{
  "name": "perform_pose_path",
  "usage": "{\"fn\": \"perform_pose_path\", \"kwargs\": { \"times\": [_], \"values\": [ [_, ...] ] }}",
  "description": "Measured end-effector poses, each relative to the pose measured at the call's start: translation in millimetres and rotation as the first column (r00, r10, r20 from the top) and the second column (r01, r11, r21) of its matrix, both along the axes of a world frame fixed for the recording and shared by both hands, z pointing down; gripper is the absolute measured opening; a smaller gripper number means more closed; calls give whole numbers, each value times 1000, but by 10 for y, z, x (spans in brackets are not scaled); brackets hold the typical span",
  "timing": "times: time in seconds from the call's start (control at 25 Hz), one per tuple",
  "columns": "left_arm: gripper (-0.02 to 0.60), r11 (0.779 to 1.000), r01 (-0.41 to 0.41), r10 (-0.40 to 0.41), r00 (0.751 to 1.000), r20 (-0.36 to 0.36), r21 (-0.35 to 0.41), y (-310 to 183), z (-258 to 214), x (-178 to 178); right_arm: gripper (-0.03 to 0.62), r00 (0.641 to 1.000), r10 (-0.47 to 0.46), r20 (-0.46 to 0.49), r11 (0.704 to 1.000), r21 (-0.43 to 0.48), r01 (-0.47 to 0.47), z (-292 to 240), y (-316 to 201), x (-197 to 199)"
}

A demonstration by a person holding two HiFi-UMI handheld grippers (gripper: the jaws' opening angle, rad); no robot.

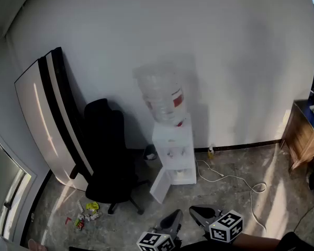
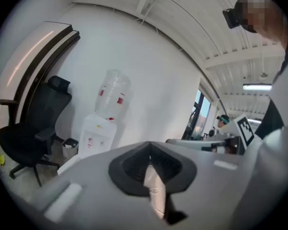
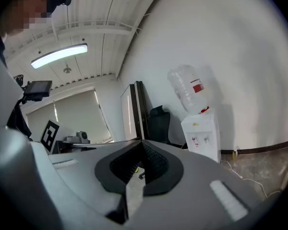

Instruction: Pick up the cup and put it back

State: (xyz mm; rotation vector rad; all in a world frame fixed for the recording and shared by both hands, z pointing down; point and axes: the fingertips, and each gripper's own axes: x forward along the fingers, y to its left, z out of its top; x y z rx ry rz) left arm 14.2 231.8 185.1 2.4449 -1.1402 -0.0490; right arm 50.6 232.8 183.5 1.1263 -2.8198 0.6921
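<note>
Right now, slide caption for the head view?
Shut and empty, left gripper and right gripper face a water dispenser and office chair.

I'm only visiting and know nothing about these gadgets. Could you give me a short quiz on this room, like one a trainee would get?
1. True or false: in the head view, the black office chair stands left of the water dispenser.
2. What sits on top of the water dispenser? A) a clear upturned bottle B) a kettle C) a potted plant
3. Fill in: the left tongs and the right tongs are both ____, with nothing between them.
Key: 1 true; 2 A; 3 shut.
</note>
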Motion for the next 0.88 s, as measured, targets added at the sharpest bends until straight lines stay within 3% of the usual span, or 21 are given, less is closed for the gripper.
{"fn": "perform_pose_path", "kwargs": {
  "times": [0.88],
  "values": [
    [3,1000,-12,12,1000,-17,-10,17,-66,-6,8,1000,6,2,1000,-20,-6,-47,-4,-15]
  ]
}}
